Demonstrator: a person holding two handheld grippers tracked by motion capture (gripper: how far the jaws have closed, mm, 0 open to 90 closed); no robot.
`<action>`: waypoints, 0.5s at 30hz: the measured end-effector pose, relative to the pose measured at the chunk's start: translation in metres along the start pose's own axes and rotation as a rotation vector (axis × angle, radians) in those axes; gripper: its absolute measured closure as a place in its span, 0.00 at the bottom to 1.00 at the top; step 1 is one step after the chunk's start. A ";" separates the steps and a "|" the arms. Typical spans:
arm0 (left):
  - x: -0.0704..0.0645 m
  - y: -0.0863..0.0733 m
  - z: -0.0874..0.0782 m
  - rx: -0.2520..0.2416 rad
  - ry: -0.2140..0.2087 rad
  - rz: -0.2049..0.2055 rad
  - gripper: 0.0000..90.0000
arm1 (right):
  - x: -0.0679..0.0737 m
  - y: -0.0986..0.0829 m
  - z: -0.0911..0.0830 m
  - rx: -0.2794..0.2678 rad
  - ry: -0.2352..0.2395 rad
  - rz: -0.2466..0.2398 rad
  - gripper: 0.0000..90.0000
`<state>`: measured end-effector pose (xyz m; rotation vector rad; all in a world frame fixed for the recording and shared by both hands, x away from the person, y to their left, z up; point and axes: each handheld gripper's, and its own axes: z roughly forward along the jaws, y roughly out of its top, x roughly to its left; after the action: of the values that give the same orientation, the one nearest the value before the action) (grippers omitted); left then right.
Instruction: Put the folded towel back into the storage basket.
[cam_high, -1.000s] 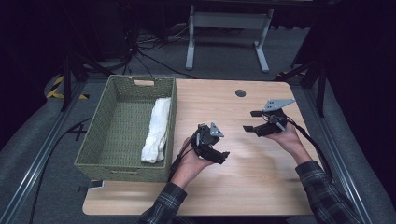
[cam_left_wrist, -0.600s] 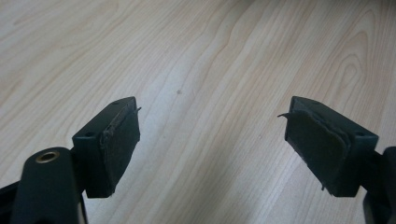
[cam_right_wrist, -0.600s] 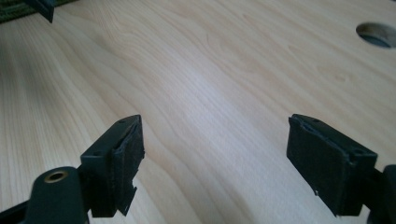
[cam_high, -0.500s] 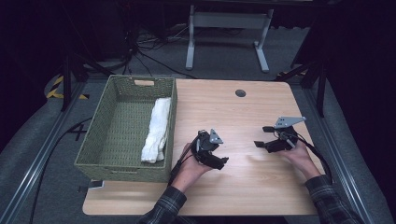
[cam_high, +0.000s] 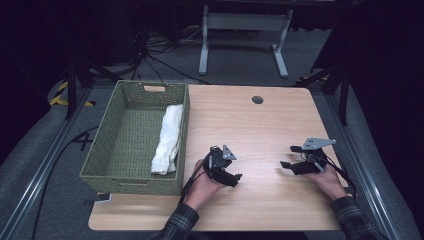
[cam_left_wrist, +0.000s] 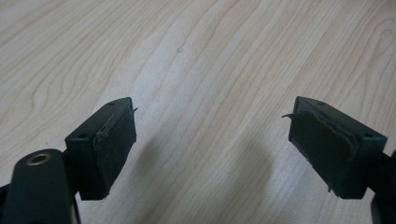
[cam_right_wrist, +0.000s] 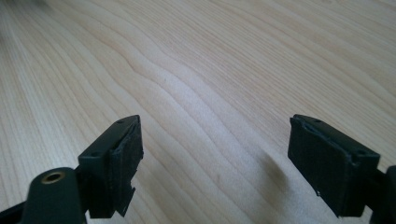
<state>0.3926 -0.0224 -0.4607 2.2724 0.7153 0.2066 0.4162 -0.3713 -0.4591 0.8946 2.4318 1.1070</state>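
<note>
My left gripper (cam_high: 233, 177) rests low over the wooden table (cam_high: 250, 125), just right of the green woven basket (cam_high: 107, 145). Its jaws stand wide apart in the left gripper view, gripper (cam_left_wrist: 212, 149) open with only bare wood between them. My right gripper (cam_high: 290, 156) is near the table's right edge, pointing left, with a grey plate on top. In the right gripper view the gripper (cam_right_wrist: 215, 161) is open and holds nothing. A rolled white towel (cam_high: 167, 137) lies inside the basket along its right wall.
A small dark round grommet (cam_high: 257, 100) sits near the table's far edge. Beyond the table stand a metal frame's legs (cam_high: 240, 45) and loose cables on a dark floor. Plaid sleeves enter from the bottom.
Both hands have drawn back toward the near edge. The right gripper moved right and nearer, the left one slightly nearer. Both stay open.
</note>
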 end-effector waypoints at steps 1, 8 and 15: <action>0.000 -0.001 0.001 0.001 0.002 0.000 0.16 | 0.001 -0.002 0.000 0.006 -0.003 -0.006 0.20; 0.000 -0.005 0.008 0.005 0.012 0.009 0.13 | 0.003 -0.004 0.006 0.041 0.006 -0.014 0.18; -0.001 -0.010 0.009 -0.014 0.030 0.036 0.11 | 0.003 -0.004 0.006 0.048 0.010 -0.006 0.17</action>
<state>0.3902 -0.0221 -0.4741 2.2747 0.6865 0.2626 0.4152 -0.3684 -0.4663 0.8985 2.4773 1.0578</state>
